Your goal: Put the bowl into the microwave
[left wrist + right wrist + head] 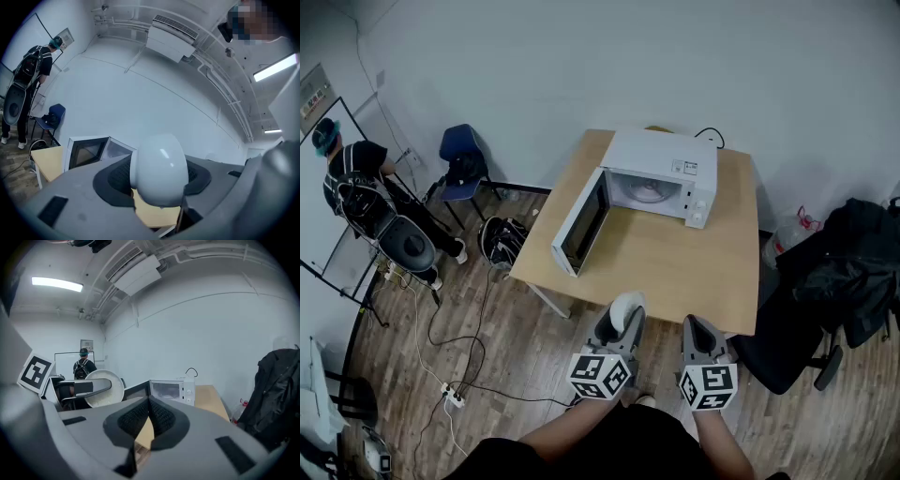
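The left gripper (615, 328) pinches the wall of a smooth white ceramic bowl (159, 168), held tipped on its side in the air at the near edge of the light wooden surface (675, 267). It is well apart from the white microwave (661, 176). The right gripper (149, 414) is closed and empty. The glossy wall could slip from so narrow a pinch. The bowl could also clip the open glass-fronted door (581, 223), which swings out on the left gripper's side.

I see the microwave (661, 173) on the table's (675, 272) far side, mid-frame, its door (579, 225) swung out left. At lower centre the bowl (628, 305) sits in my left gripper (621, 323), with the right gripper (698, 330) just right of it. A chair (461, 155) stands upper left.
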Demonstrator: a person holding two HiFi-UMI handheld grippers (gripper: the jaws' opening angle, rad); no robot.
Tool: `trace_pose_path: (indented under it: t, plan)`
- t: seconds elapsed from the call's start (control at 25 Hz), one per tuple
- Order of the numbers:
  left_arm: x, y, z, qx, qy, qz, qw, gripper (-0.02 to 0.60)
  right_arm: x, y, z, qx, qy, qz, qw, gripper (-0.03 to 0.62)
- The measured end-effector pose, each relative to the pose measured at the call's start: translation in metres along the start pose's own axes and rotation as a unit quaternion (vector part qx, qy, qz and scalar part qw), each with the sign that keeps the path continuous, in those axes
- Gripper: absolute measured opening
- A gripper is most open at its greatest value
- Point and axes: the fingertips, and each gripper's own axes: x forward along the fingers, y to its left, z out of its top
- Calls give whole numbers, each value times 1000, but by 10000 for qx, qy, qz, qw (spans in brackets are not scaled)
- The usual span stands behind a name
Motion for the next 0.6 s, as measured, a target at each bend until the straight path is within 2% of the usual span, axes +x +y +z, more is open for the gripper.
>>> trace_pose_path:
  t: [0.16,0.32,0.52,0.6]
  plan:
    - [0,-3,0,56,-25,-4,10000,235,-2,-1,-3,-11,25,11,10000,60]
    - [-2,-6,-4,20,9,-23,10000,235,-8,-3,0,250,-142,78,9996,60]
    - [0,-7,-12,-135,95,-138,9998,236,-11,-11,-9,380,-103,63,9992,60]
    - [3,-4,-16,-327,139,-218,9991,236,-9,-12,-16,458,-44,75,9989,60]
